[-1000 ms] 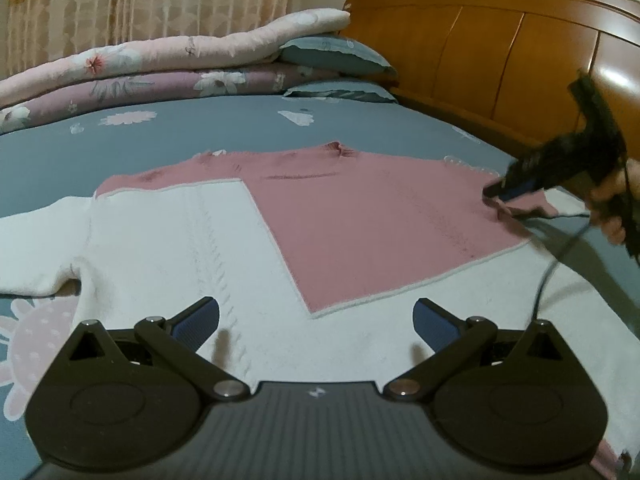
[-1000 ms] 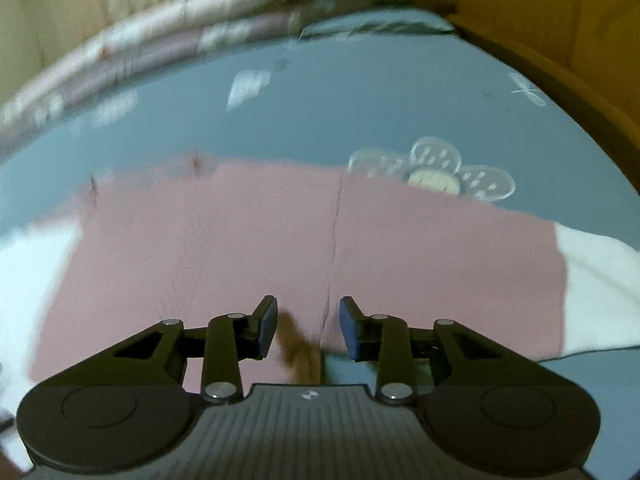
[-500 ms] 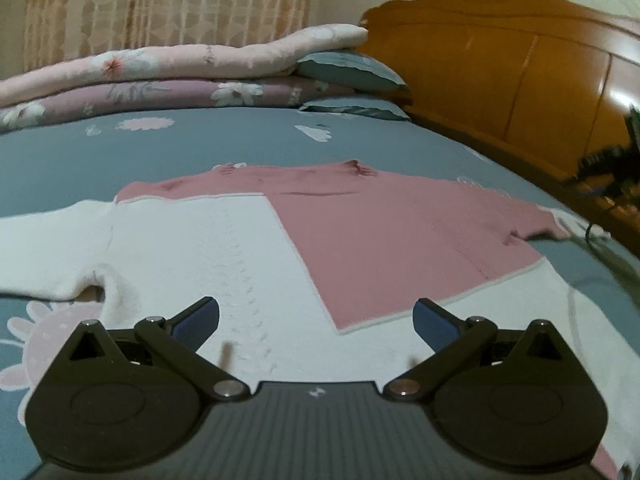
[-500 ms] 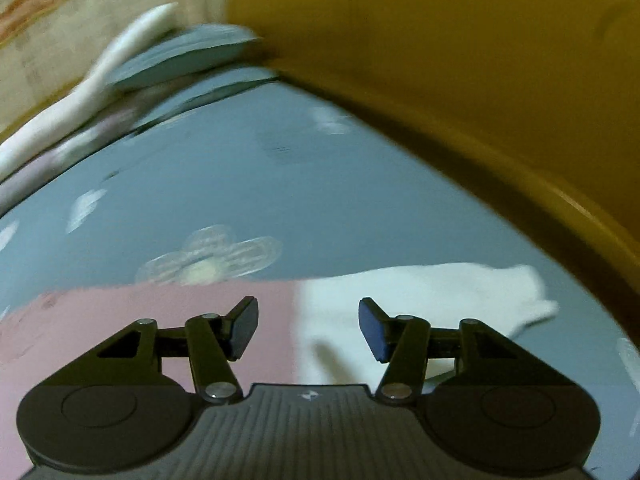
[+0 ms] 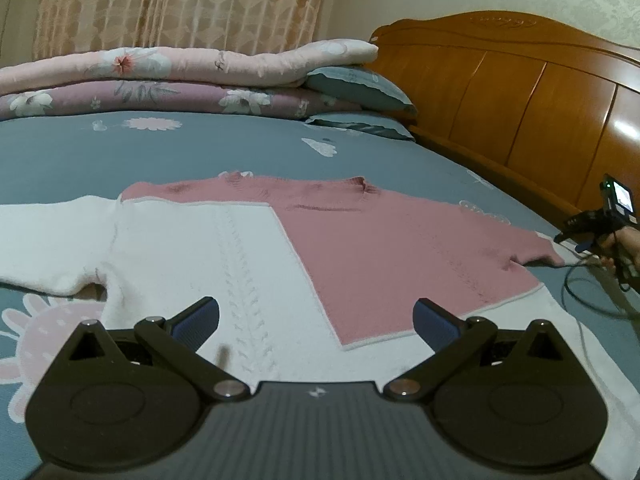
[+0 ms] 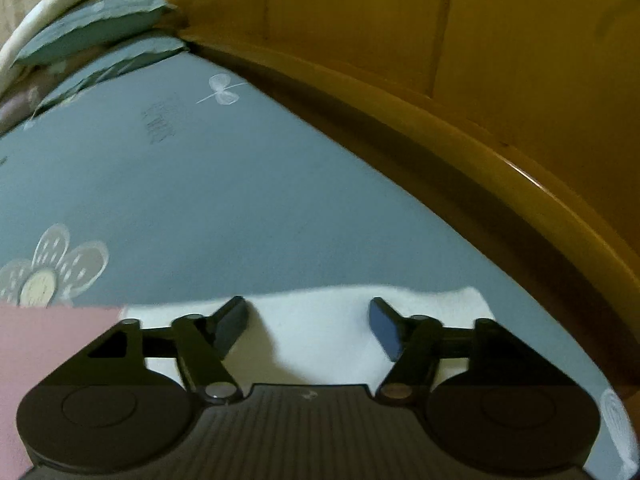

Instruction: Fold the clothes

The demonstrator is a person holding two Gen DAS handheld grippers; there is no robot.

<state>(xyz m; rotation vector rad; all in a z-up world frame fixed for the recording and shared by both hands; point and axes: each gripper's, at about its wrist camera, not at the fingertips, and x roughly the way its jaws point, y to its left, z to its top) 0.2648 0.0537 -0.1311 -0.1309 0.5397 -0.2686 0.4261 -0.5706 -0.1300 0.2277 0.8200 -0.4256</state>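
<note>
A: Where's the sweater (image 5: 248, 264)?

B: Flat on the bed (image 5: 200, 152), pink-and-white knit. In my L view it fills the middle: white part from 9 to 6 o'clock, pink panel toward 2. One white sleeve (image 5: 48, 244) runs off at 9.

A: L tongs (image 5: 316, 322)?

B: Wide open, nothing between the fingers, hovering over the white front near the hem. Can't tell if they touch the fabric.

A: R tongs (image 6: 306, 326)?

B: Opening right now. White cuff (image 6: 320, 332) of the other sleeve lies under and between the fingers, pads not pressing it. Pink fabric at 8 o'clock in that view. From the L cam I see the R tongs (image 5: 568, 236) at 3 o'clock, w/ a hand (image 5: 624, 246) on the grip, just at the sleeve end.

A: Surroundings?

B: Wooden headboard (image 5: 520, 100) from 1 to 3, pillows (image 5: 356, 92) at 12, folded quilts (image 5: 160, 76) at 11, curtain (image 5: 180, 4) behind. A cable (image 5: 580, 292) trails off the R unit over the bed, approx 4 o'clock.
</note>
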